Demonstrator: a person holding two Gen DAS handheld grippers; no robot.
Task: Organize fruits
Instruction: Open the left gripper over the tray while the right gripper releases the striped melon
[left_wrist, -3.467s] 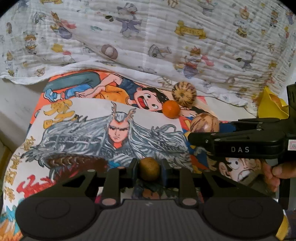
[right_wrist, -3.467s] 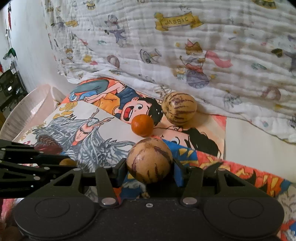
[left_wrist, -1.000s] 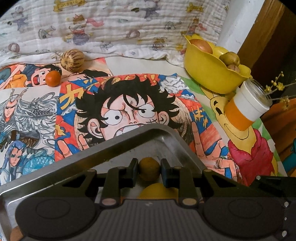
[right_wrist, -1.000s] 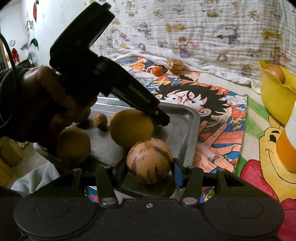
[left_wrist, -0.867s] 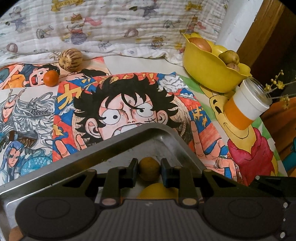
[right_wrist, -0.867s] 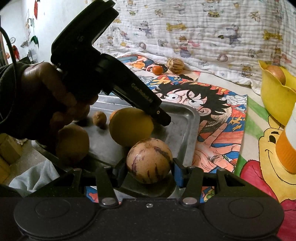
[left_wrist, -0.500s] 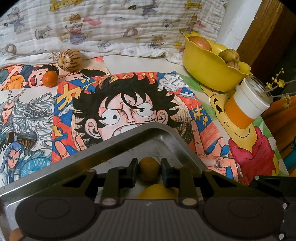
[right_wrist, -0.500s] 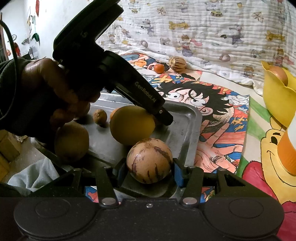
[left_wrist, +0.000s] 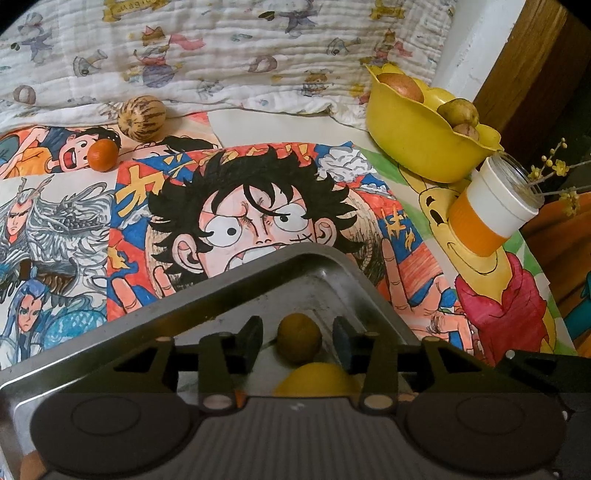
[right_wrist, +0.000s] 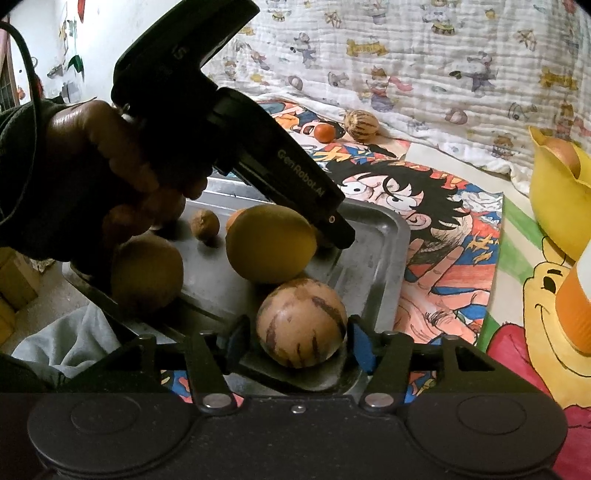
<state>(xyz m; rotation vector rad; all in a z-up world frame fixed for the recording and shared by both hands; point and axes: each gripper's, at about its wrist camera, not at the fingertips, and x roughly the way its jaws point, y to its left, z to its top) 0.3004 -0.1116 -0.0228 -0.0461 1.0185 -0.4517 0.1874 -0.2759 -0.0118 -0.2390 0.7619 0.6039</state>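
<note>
Over cartoon posters (left_wrist: 258, 206) by a quilt (left_wrist: 236, 55), both tongs are opening above the tray (left_wrist: 207, 302): left tongs (left_wrist: 298, 338) around a small fruit (left_wrist: 298, 341), right tongs (right_wrist: 301, 338) around a striped melon (right_wrist: 301, 328).

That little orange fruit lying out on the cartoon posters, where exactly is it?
In the left wrist view, the small orange fruit lies far left on the posters, just in front of the striped round fruit near the quilt, well away from the metal tray.
</note>
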